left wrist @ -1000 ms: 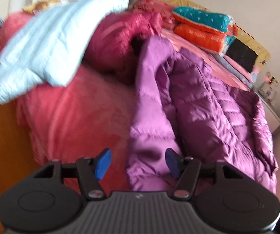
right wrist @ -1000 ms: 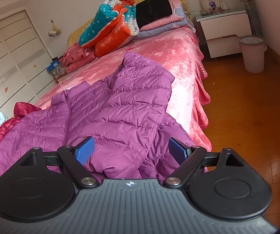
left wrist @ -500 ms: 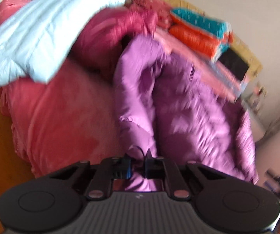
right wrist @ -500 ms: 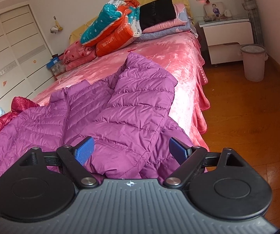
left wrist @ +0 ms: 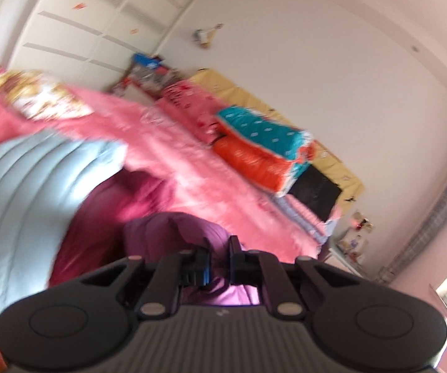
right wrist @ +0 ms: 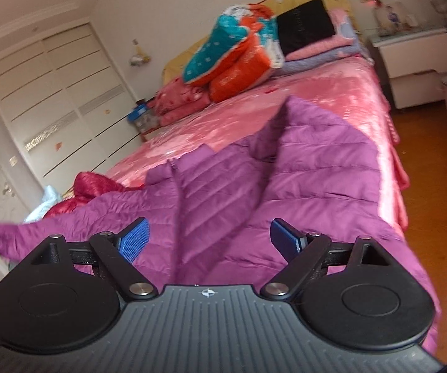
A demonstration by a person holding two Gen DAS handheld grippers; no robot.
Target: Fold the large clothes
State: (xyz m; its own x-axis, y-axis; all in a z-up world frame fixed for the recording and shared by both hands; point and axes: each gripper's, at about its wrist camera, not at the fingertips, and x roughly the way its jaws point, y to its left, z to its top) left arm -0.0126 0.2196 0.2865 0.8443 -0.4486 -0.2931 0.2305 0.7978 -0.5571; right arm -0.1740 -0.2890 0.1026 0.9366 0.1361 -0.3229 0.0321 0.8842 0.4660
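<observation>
Folding is at an early stage. The purple down jacket (right wrist: 285, 186) lies spread across the foot of the bed (right wrist: 332, 93), one panel turned over, no compact fold formed. The left tool (left wrist: 218, 262) is clenched on a bunched edge of the jacket, apparently lifted. The right tool (right wrist: 209, 237) is released, hovering above the jacket. The shell is quilted, glossy and puffy; the pink bedspread (right wrist: 229, 115) is satiny.

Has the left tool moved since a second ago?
Yes. The left tool, now shut on the purple jacket, has lifted and tilted: the wardrobe and wall fill its view instead of the bedspread.
</observation>
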